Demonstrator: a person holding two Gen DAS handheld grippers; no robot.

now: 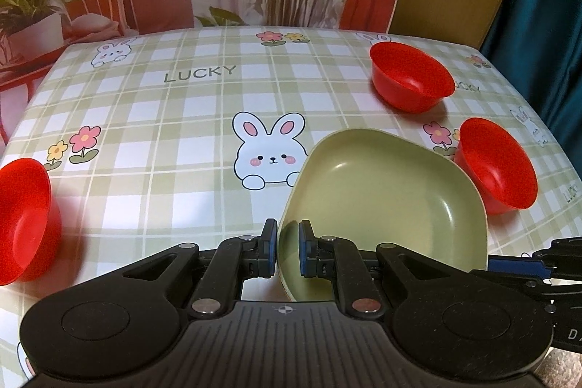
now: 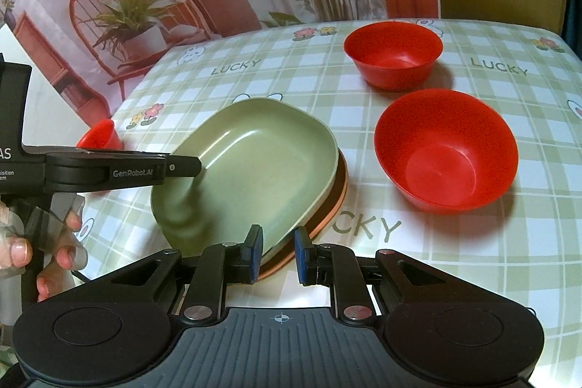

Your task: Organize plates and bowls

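Left wrist view: close above the desk (image 1: 152,119), angled down, facing the far backdrop.
Right wrist view: same tilt, from the right.
Shared: green plate (image 1: 382,206) (image 2: 254,162), red bowls.

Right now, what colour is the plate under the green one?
Orange plate, only its rim showing beneath the green plate; clearest in the right wrist view.
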